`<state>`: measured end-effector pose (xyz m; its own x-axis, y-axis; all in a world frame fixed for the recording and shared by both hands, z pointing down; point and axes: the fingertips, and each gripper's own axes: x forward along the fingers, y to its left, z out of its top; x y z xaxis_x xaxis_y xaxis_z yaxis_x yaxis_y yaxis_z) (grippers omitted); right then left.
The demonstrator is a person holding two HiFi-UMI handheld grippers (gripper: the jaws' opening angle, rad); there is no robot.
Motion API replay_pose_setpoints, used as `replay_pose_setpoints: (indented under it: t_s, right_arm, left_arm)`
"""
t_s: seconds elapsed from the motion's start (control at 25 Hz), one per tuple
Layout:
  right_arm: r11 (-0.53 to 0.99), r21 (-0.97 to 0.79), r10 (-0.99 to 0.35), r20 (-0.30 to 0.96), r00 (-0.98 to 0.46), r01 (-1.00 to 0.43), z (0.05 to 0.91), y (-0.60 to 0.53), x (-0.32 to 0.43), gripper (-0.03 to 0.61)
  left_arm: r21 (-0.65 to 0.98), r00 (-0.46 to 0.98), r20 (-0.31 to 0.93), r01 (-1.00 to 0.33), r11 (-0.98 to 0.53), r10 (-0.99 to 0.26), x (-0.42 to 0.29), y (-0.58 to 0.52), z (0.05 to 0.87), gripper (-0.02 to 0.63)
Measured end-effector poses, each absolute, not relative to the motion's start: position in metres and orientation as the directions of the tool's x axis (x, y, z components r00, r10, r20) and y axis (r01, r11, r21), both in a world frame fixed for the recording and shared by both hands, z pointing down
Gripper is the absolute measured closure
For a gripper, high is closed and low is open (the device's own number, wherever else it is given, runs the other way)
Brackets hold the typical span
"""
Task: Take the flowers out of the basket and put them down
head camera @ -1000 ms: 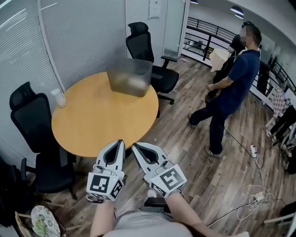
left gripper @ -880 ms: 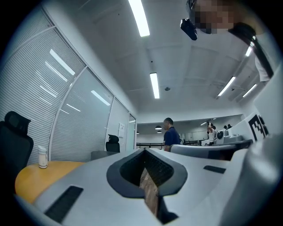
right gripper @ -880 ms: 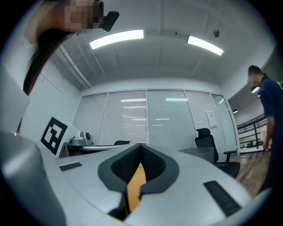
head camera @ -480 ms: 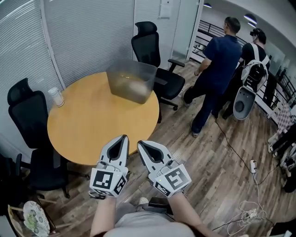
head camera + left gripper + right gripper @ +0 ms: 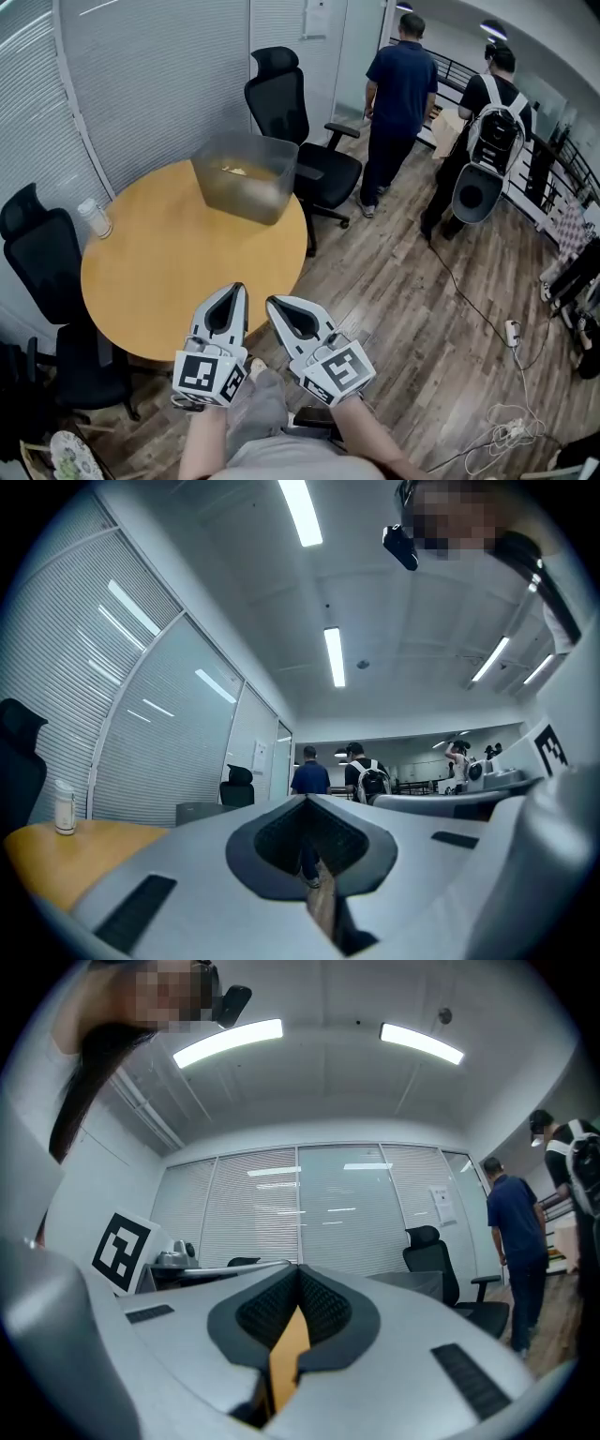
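As I step nearer, the round table [image 5: 178, 272] has slid closer under me. The person in the blue shirt [image 5: 398, 84] has walked off to the far side of the room, so my way is free. The see-through basket [image 5: 246, 178] sits at the table's far edge, well apart from my claws. The left gripper [image 5: 238, 289] and right gripper [image 5: 274, 302] have come over the near edge, both pressed together with nothing in them. I think the reach has not started yet. The basket's cloudy wall hides the flowers, and I see only a small yellowish patch [image 5: 232, 171] inside. A little cup [image 5: 94, 217] stands at the left edge.
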<state>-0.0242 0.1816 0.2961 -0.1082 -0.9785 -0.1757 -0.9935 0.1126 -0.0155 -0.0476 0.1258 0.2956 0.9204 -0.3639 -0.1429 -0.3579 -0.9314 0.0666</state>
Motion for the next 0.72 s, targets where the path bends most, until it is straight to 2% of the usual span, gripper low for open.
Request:
replay_pose_setpoints:
  t_s: [0.2,0.72]
  right_arm:
    - [0.099,0.002,-0.981,-0.168,-0.098,-0.995,0.297,0.157,0.001,0.555]
    - [0.144,0.042,-0.977,-0.154,-0.148,-0.989,0.287,0.069,0.052,0.555]
  left_arm:
    - [0.076,0.926,-0.151,-0.337,-0.938,-0.345,-0.019,0.104,0.300,0.609]
    - [0.101,0.904,-0.173,-0.379,-0.920,-0.391,0.030,0.015,0.291,0.609]
